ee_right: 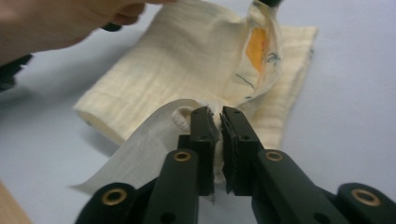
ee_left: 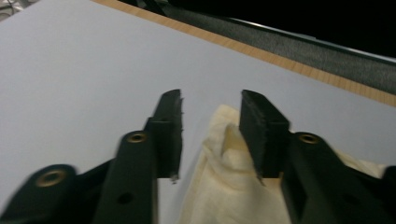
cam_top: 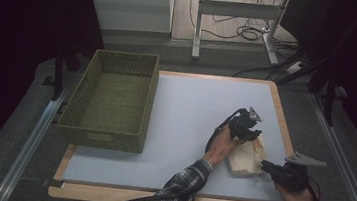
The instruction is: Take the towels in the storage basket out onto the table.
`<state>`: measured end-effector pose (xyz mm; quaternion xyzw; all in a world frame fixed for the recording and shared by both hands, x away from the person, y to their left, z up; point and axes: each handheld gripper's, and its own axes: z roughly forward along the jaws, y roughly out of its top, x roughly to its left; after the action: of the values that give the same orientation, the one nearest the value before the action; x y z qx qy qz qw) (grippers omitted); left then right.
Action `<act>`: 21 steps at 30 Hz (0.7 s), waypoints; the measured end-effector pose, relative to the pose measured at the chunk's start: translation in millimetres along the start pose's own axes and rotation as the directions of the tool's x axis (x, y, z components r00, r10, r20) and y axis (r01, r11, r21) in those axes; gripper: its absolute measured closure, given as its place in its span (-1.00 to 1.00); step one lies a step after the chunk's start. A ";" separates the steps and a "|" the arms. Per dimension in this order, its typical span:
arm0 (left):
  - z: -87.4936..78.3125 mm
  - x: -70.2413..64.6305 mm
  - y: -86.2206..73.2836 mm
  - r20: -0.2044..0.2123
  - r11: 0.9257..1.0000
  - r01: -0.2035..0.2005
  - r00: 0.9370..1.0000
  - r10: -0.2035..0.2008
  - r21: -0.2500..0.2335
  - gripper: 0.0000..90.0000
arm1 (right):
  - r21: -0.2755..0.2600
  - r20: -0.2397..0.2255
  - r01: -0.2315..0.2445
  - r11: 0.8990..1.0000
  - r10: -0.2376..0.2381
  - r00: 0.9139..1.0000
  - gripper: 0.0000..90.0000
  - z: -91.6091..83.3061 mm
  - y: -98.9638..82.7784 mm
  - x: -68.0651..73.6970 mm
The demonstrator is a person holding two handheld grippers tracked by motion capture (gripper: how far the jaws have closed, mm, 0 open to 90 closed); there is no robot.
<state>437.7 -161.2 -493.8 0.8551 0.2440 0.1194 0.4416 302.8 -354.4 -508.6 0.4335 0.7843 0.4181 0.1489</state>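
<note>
The folded cream cloth (cam_top: 247,158) lies on the white mat, well to the right of the woven basket (cam_top: 111,98) and near the mat's right edge, its long axis running from my right gripper (cam_top: 266,165) toward my left gripper (cam_top: 249,133). My right jaws are pinched narrow on the cloth's near corner. My left jaws stand apart at its far end, straddling a raised fold without pressing it. In my judgement, the left must close before any lift toward the basket.
</note>
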 end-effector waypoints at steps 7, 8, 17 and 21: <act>-18.5 6.8 -3.7 -0.018 0.999 0.030 0.999 -0.031 -0.037 -0.06 | -0.021 0.071 0.004 1.000 -0.002 0.997 0.56 -14.2 -1.7 -8.2; -22.2 8.1 -6.0 -0.021 0.998 0.037 0.999 -0.038 -0.042 -0.08 | -0.021 0.083 0.003 1.000 -0.001 0.997 0.55 -17.7 -2.1 -10.2; -53.8 24.2 -33.4 -0.049 0.998 0.063 0.997 -0.064 -0.027 -0.29 | -0.039 0.143 -0.008 0.999 0.013 0.990 0.54 -44.8 3.3 -21.9; -64.4 29.6 -46.9 -0.057 0.996 0.084 0.995 -0.084 -0.011 -0.36 | -0.049 0.123 -0.004 0.999 0.010 0.992 0.53 -43.2 11.3 -19.1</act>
<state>421.2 -77.8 -494.9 0.8383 0.2919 0.1264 0.4428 294.4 -389.4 -476.1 0.4573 0.7619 0.4099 0.2059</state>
